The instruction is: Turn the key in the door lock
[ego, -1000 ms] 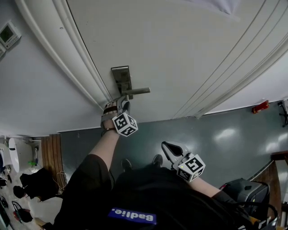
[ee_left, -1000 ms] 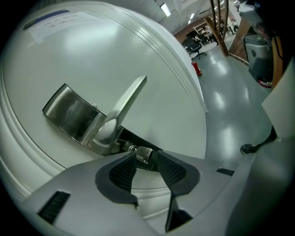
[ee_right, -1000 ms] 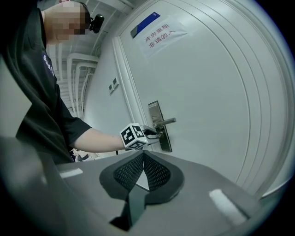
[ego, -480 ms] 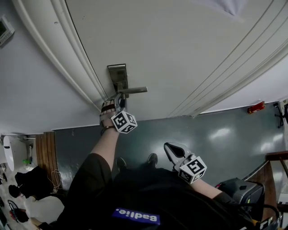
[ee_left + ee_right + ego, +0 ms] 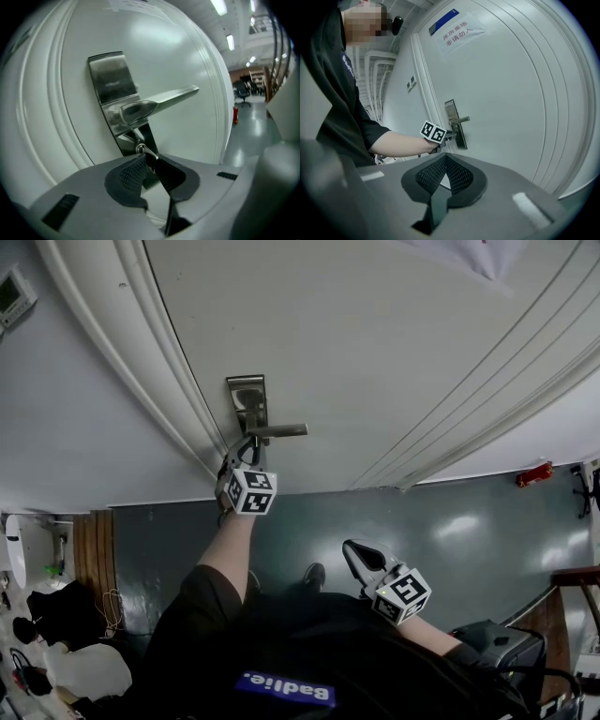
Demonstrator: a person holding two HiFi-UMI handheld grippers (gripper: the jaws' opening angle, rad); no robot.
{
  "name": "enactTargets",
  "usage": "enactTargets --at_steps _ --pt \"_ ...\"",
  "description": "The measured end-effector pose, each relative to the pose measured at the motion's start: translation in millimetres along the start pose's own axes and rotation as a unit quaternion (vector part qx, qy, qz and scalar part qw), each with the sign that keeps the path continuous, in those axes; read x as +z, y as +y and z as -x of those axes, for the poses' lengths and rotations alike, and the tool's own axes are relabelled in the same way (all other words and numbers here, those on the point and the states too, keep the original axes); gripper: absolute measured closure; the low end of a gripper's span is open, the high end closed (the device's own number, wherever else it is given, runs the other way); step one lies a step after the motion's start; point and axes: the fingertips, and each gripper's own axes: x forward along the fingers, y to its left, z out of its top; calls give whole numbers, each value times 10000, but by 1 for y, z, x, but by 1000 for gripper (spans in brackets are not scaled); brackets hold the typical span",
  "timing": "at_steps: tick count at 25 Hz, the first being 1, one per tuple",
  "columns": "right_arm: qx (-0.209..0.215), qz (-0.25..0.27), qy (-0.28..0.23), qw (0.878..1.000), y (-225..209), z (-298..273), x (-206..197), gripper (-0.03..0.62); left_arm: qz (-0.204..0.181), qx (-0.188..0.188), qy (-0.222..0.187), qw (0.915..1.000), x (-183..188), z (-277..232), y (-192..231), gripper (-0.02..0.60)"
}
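A steel lock plate (image 5: 247,395) with a lever handle (image 5: 277,430) sits on the white door (image 5: 394,324). My left gripper (image 5: 246,450) reaches up to the plate just below the handle. In the left gripper view the small metal key (image 5: 142,149) sticks out of the plate (image 5: 110,84) under the handle (image 5: 164,101). The left gripper (image 5: 148,157) has just been closing, and its pads now press on the key's head. My right gripper (image 5: 354,550) hangs back near my body, shut and with nothing in it (image 5: 446,157). It looks toward the lock (image 5: 452,112).
The door frame's moulding (image 5: 141,362) runs close to the left of the lock. A wall panel (image 5: 17,298) is at far left. A red object (image 5: 532,474) lies on the grey floor by the wall. A dark bag (image 5: 487,638) stands at lower right. A paper notice (image 5: 457,30) hangs on the door.
The left gripper has rolled at the lock, so its marker cube shows a different face, and its jaws have closed on the key. The right gripper has barely shifted.
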Motion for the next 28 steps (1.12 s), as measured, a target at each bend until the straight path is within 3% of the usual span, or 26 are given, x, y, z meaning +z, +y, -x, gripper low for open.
enactTargets --at_steps 2,4,9,11,12,13,14,16,17,18,20,28 --pt "3 -15 -5 10000 -2 2 0 592 755 -126 -100 9970 -2 -1 1 517" --pt "22 -44 -9 10000 -3 2 0 592 1630 -284 -184 9860 -4 -1 2 523" --pt "31 -80 -62 9999 -5 4 1 592 3390 -684 -425 9373 -5 1 4 531" --pt "29 -90 -66 9999 -5 4 1 592 3989 -882 -515 9113 -5 1 5 535" --pt "24 -90 -65 9999 -5 4 1 592 4361 -1020 -566 8923 -6 0 5 537" --pt "18 -96 -65 9999 -5 4 2 592 4808 -1207 -625 8662 -7 -1 3 539" --pt "12 -106 -71 9999 -5 3 2 592 5315 -1437 -693 8319 -8 -3 1 549" --pt "-2 -122 -91 9999 -5 3 2 592 6222 -1888 -862 7549 -8 -4 -2 555" --pt "-12 -128 -97 9999 -5 3 2 592 6520 -2073 -937 7233 -7 -4 -2 555" --pt "-23 -133 -95 9999 -5 3 2 592 6722 -2232 -990 6990 -6 -4 -3 555" --pt "-38 -148 -83 9998 -5 2 2 592 6976 -2480 -1031 6643 -6 -3 -3 555" --pt "-88 -214 -35 9997 3 -6 1 592 7683 -3171 -1144 5441 -1 -2 -6 551"
